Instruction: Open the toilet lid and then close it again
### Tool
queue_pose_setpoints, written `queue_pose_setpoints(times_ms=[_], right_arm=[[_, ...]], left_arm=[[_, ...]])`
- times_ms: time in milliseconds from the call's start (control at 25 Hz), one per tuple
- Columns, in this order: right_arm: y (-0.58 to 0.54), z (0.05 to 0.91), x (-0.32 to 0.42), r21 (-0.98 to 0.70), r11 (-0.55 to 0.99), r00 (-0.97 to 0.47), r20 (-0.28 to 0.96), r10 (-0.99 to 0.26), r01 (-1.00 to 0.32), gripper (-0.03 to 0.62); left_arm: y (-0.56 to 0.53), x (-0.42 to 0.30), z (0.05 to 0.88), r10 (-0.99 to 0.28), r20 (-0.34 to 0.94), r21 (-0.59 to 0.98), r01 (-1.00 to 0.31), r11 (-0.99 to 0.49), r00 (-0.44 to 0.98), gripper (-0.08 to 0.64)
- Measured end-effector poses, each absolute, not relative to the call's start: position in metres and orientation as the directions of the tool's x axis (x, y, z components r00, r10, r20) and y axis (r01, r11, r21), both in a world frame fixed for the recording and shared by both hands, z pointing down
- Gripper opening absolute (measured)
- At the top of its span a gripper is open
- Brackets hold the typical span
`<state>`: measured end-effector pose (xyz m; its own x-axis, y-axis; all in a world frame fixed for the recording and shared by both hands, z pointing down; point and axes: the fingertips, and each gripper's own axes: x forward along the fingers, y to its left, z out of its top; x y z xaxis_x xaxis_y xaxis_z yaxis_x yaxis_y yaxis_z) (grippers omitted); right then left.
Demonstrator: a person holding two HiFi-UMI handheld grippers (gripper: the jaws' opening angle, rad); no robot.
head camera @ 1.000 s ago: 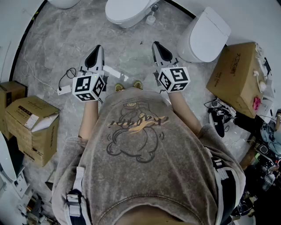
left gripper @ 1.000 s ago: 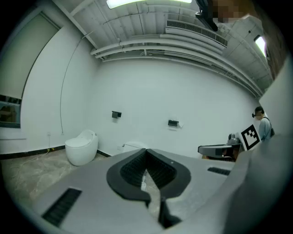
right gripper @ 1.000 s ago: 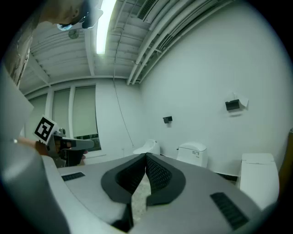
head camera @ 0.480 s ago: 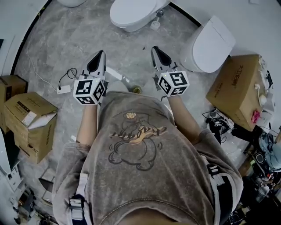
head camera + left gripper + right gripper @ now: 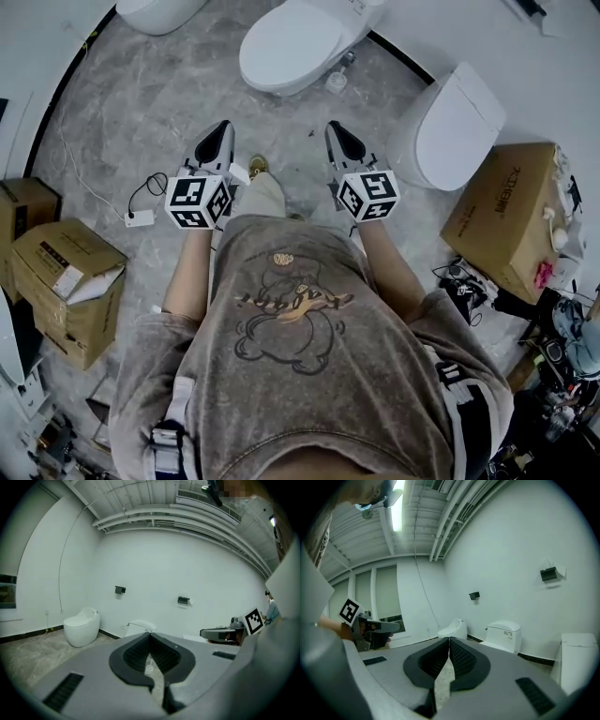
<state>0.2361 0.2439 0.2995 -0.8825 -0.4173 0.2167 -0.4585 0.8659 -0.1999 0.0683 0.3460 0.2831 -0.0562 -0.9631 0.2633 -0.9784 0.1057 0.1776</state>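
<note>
Left hand-held gripper (image 5: 221, 131) and right hand-held gripper (image 5: 335, 131) are both pinched closed and empty, held out side by side, likely aimed at the toilet (image 5: 323, 21) at upper middle, well apart, its lid (image 5: 281, 49) down.

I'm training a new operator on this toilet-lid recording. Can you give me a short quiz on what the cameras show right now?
1. True or false: the left gripper and the right gripper are both shut, with nothing between their jaws.
2. The lid of the toilet ahead of the grippers is: A closed; B raised; C missing.
3. In the head view, what stands beside the right-hand toilet, further right?
Key: 1 true; 2 A; 3 a cardboard box.
</note>
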Motion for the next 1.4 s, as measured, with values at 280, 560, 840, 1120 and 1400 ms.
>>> queue_pose_setpoints(times_ms=[280, 560, 840, 1120, 1400], right_arm=[[0.183, 0.326, 0.181, -0.212, 0.869, -0.884, 0.250, -0.394, -0.447, 0.028], [0.125, 0.391, 0.138, -0.226, 0.855, -0.870, 0.293, -0.397, -0.466, 0.029], [0.092, 0.485, 0.092, -0.232, 0.872, -0.881, 0.317, -0.352, -0.431, 0.029], [0.065, 0.568, 0.068, -0.253, 0.854, -0.872, 0.322, -0.369, -0.455, 0.032], [0.050, 0.631, 0.058, -0.230, 0.839, -0.836, 0.392, -0.383, -0.493, 0.245]], left_arm=[[0.275, 0.021, 0.318, -0.950, 0.313, 0.198, -0.977, 0.082, -0.016, 0.009], [0.208, -0.012, 0.386, -0.935, 0.353, 0.216, -0.975, 0.044, 0.036, 0.009], [0.159, -0.041, 0.482, -0.920, 0.386, 0.220, -0.975, 0.021, 0.067, 0.009], [0.125, -0.055, 0.564, -0.909, 0.407, 0.223, -0.975, 0.000, 0.093, 0.019], [0.109, -0.067, 0.632, -0.872, 0.477, 0.207, -0.978, -0.015, 0.114, 0.210]])
